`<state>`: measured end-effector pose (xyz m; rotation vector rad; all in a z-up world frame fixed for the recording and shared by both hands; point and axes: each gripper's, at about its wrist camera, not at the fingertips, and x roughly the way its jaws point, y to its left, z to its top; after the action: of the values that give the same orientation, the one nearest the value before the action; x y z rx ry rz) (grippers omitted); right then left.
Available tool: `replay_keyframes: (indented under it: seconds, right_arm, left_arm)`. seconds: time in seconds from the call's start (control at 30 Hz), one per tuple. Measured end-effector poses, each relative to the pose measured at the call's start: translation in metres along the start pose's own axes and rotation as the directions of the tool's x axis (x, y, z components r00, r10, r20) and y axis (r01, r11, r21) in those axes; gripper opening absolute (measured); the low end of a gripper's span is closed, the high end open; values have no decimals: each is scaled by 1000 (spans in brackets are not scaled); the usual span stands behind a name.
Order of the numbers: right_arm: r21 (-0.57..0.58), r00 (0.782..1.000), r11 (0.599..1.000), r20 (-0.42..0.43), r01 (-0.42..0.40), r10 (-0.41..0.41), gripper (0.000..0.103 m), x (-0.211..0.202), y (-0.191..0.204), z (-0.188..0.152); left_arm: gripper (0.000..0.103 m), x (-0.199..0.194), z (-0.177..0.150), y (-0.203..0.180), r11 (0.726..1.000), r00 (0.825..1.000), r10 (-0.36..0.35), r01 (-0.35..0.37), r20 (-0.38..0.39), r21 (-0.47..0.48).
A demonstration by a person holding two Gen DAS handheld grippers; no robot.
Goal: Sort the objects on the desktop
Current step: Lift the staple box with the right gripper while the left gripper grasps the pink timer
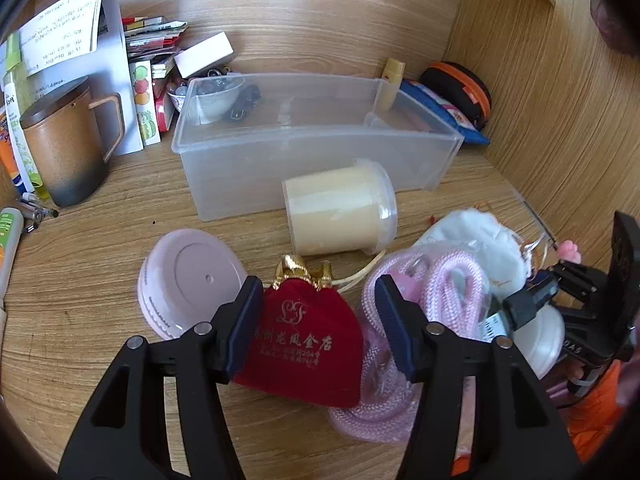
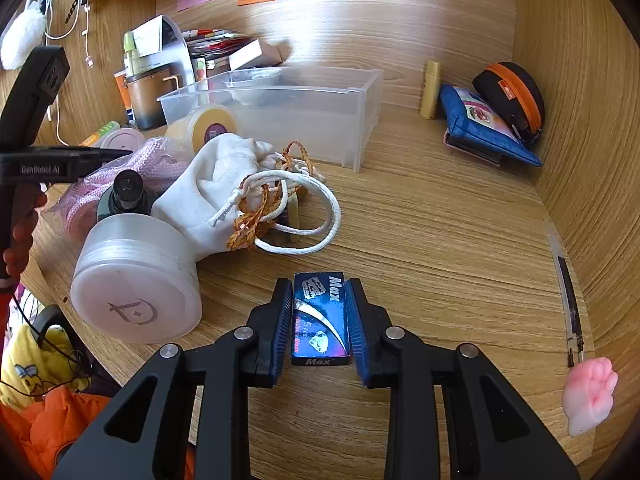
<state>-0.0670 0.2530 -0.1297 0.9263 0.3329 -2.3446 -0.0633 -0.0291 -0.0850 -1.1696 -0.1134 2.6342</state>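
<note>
1. right now my left claw (image 1: 318, 312) stands spread around a red velvet pouch (image 1: 304, 344) that lies on the wooden desk (image 1: 100, 240); its left pad sits at the pouch's edge, its right pad clear of it.
2. my right claw (image 2: 319, 316) is pinching a small blue blade box (image 2: 319, 318) flat on the desk, both pads pressed on its long sides.
3. crowding the pouch: a pink round lid (image 1: 188, 284) just to its left, a bagged coil of pink braided cord (image 1: 424, 308) to its right, and a cream cylindrical tub (image 1: 340, 208) lying on its side beyond.
4. behind the tub stands a clear, frosted plastic bin (image 1: 312, 140).
5. near the blade box, to its left, lies a frosted round jar (image 2: 136, 280), and beyond it a soft white drawstring bag (image 2: 224, 184) with looped cord.
</note>
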Motion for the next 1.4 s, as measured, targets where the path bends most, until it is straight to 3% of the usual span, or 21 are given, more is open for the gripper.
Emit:
replay_keyframes:
  seconds: [0.13,0.23,0.33,0.53,0.9,1.03,1.27,1.4]
  right_arm:
    - [0,1000,1000,2,2,-2,25,0,0,0]
    - [-1,1000,1000,7,3,-3,25,2,0,1]
    - [-3,1000,1000,11,1,-1,25,2,0,1]
    - [-5,1000,1000,10,-1,1,25,3,0,1]
    - [13,1000,1000,3,28,-28,25,1,-9,3]
    - [28,999,998,5,54,-54,25,-3,-17,5]
    - [53,994,993,21,104,-105,25,-12,-30,15]
    - [58,991,991,44,125,-127,25,-19,-35,24]
  left_arm:
    - [57,-22,12,1,1000,999,1,-1,51,3]
    - [59,-37,17,6,998,995,57,-58,87,6]
    - [69,-44,14,21,992,987,127,-125,100,-25]
    - [70,-25,-1,49,986,992,129,-126,15,-112]
    - [71,17,0,53,984,990,139,-142,-32,-110]
    - [60,21,3,51,985,989,143,-145,-27,-94]
    - [59,22,5,50,984,987,159,-160,-16,-84]
    - [49,11,8,53,984,989,144,-141,20,-109]
